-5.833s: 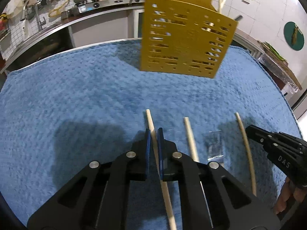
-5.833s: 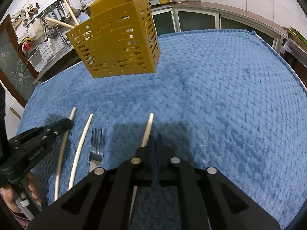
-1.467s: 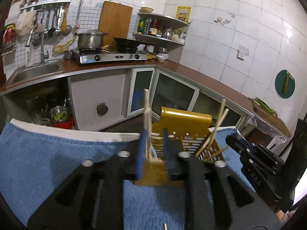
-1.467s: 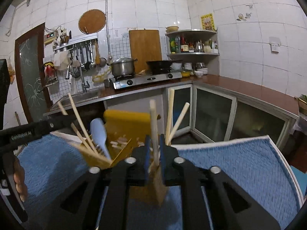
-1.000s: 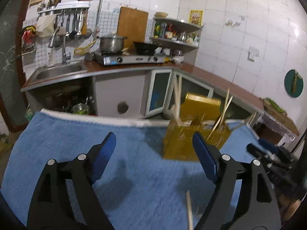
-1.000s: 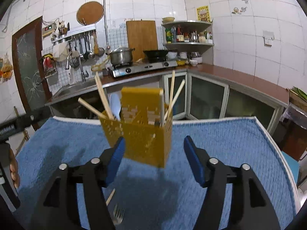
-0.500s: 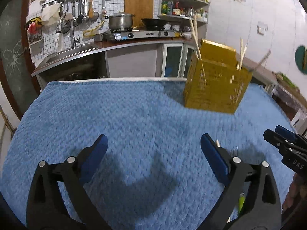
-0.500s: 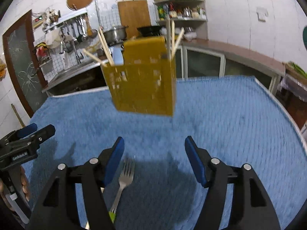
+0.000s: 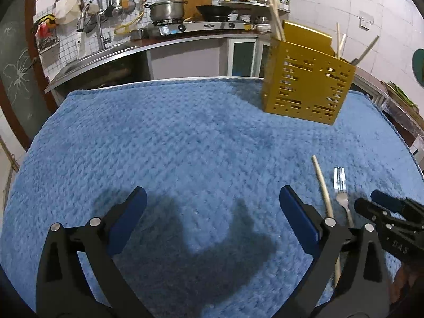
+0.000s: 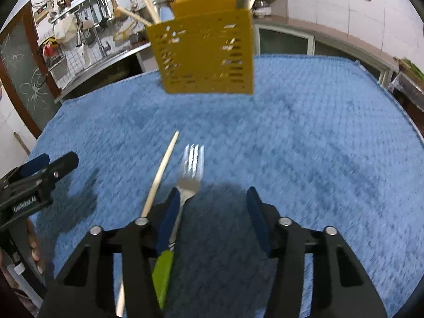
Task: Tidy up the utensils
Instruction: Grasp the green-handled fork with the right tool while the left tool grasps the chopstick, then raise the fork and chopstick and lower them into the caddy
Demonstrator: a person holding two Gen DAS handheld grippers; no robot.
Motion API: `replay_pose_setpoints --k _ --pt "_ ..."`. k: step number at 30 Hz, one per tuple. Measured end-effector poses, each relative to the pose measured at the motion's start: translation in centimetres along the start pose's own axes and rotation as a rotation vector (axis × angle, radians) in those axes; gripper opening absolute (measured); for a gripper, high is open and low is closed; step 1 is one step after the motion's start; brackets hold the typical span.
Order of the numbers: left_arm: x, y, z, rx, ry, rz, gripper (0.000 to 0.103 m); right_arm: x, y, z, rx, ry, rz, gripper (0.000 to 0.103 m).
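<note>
your right gripper [image 10: 210, 212] gapes wide, its left finger over the fork [image 10: 189, 175]; your left gripper [image 9: 210, 212] gapes too, chopstick [image 9: 322, 185] just right; the fork looks stiff, slick steel, so pinch its green handle [image 10: 163, 273].
</note>
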State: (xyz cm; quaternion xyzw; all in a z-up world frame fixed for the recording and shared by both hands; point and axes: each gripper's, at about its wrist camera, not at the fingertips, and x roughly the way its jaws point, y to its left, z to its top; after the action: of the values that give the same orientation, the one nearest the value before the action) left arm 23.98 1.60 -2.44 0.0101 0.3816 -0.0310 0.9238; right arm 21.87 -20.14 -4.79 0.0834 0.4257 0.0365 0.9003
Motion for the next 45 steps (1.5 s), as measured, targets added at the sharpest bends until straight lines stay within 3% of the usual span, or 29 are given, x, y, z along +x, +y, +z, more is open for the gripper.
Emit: replay_pose_setpoints --k 9,15,17,21,28,34,36,38,45 --pt "-0.2 1.2 0.1 -0.04 0.024 0.0 0.097 0.9 2.0 0.2 0.008 0.064 -0.023 0.022" --pt "0.0 0.7 0.1 -0.05 0.039 -0.012 0.097 1.6 3.0 0.2 0.004 0.092 -0.065 0.016" --pt "0.0 0.6 0.1 -0.063 0.044 -0.023 0.097 1.6 3.0 0.4 -0.001 0.09 -0.066 0.009" --pt "0.2 -0.4 0.0 -0.071 0.061 -0.048 0.097 1.2 1.7 0.7 0.007 0.085 -0.034 0.006" --pt "1.4 -4.6 0.3 -0.054 0.105 -0.104 0.096 0.9 -3.4 1.5 0.044 0.066 -0.071 0.006" --pt "3.4 -9.6 0.7 0.018 0.163 -0.143 0.077 1.1 -7.3 2.1 0.086 0.059 -0.079 0.006" --pt "4.0 -10.8 0.7 0.039 0.184 -0.143 0.06 1.1 -7.8 2.4 0.087 0.059 -0.079 0.006" --pt "4.9 -12.1 0.5 0.066 0.225 -0.151 0.049 1.1 -8.2 2.5 0.088 0.057 -0.081 0.006" --pt "6.2 -14.4 1.1 0.111 0.22 -0.082 0.044 2.1 -8.5 3.3 0.076 0.071 -0.074 0.007"
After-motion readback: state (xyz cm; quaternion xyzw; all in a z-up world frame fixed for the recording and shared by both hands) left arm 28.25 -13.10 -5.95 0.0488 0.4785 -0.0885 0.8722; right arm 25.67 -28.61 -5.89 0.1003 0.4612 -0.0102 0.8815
